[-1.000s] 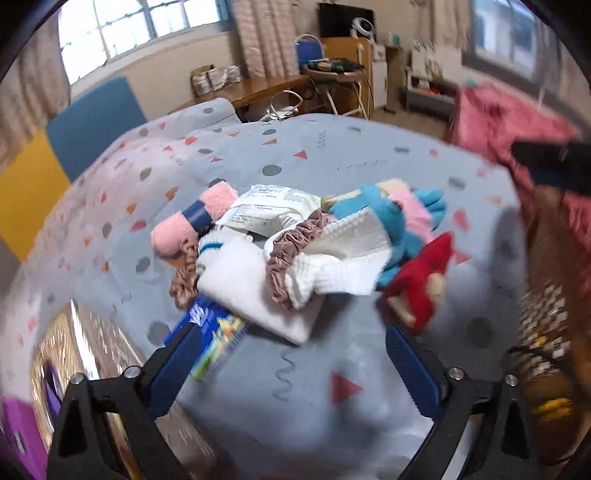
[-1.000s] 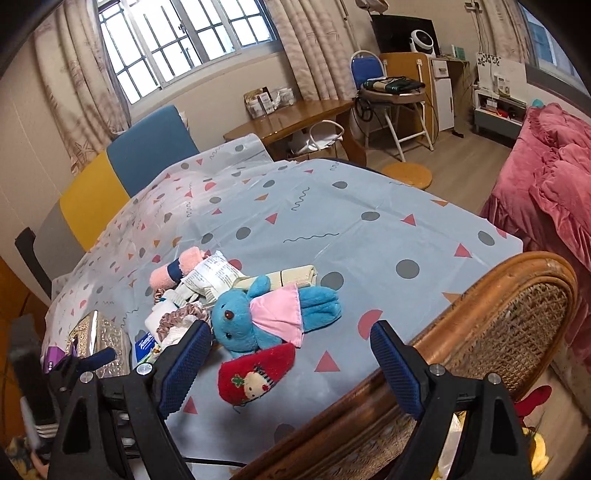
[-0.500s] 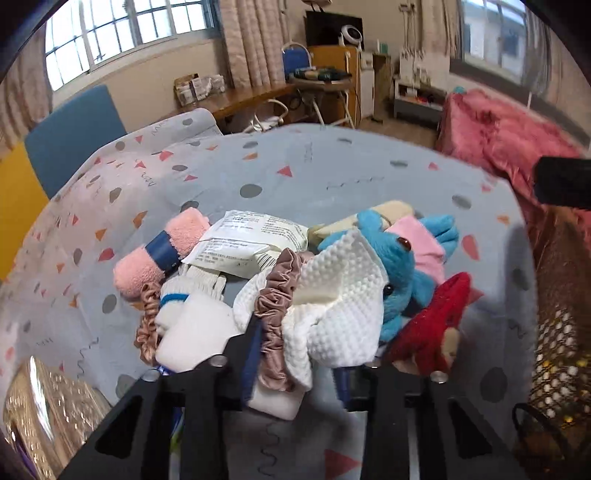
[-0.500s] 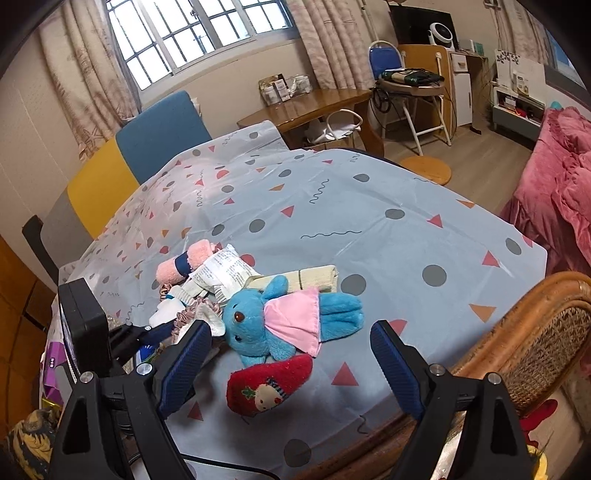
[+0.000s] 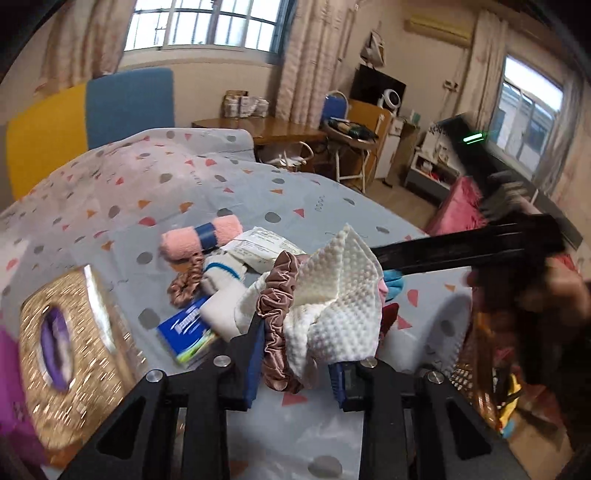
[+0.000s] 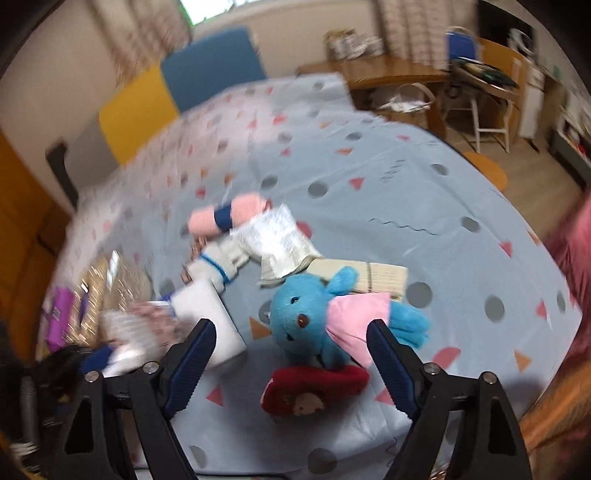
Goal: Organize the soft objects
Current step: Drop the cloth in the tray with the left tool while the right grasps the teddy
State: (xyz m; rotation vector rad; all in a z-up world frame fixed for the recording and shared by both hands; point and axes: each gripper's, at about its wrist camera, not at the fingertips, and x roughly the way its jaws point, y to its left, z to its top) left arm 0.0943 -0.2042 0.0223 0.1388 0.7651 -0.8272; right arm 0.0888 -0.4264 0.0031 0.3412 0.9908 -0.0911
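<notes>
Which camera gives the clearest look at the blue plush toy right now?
The right wrist view: the blue plush toy lies in plain sight between the open right gripper's fingers. In the left wrist view only a sliver of it shows behind the white cloth.

Daylit bedroom: barred window with curtains, wooden desk, blue chair, wood floor.
</notes>
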